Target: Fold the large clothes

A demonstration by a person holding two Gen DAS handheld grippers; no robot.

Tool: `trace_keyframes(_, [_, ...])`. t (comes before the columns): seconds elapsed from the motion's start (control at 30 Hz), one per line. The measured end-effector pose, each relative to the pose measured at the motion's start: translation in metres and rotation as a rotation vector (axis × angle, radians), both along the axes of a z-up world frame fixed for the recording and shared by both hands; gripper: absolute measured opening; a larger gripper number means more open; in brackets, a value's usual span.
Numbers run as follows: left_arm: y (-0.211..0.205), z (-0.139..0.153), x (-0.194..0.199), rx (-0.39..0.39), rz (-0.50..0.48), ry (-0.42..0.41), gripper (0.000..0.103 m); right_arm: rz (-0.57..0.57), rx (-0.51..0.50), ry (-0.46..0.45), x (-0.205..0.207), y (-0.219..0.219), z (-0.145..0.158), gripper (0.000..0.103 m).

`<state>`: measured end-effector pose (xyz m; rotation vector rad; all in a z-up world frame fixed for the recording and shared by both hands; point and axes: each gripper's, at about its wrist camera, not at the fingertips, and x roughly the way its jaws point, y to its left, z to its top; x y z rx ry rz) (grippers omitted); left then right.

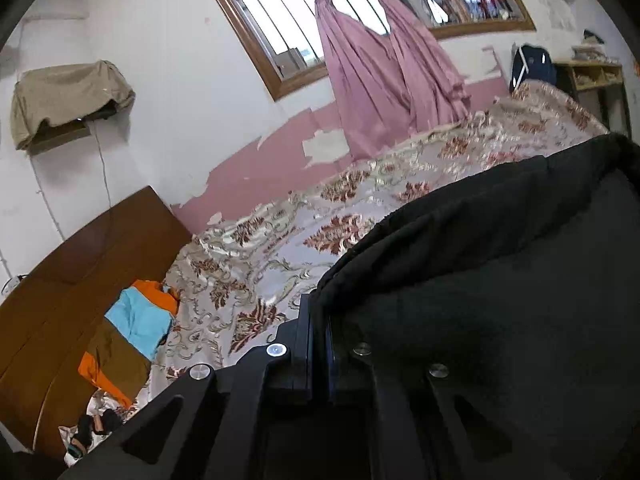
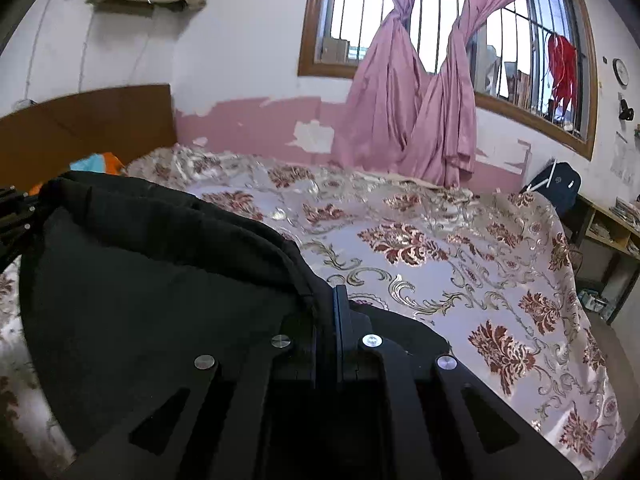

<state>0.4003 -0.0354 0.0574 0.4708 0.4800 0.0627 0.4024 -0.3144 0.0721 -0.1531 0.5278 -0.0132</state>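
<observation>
A large black garment hangs between both grippers above the bed. My left gripper is shut on its left edge, and the cloth fills the right half of the left wrist view. My right gripper is shut on the garment's right edge; the black cloth spreads left from it. The left gripper shows at the far left edge of the right wrist view, at the other end of the cloth. The garment's lower part is hidden below the frames.
The bed carries a floral bedspread. An orange, blue and brown cloth lies by the brown headboard. Pink curtains hang at the window. A shelf stands right of the bed.
</observation>
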Motion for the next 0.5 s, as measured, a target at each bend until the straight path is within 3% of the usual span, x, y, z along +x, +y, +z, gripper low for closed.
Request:
trace_keyframes(0.2, [-0.004,-0.045,0.053,-0.030,0.017,0.112,0.005,-0.030,-0.037,0.069,0.046,0.007,-0.032,0.005])
trace_keyframes(0.5, [-0.006,-0.074,0.082,-0.036,0.025,0.154,0.008,-0.061,-0.076,0.132,0.082,0.011,-0.065,0.010])
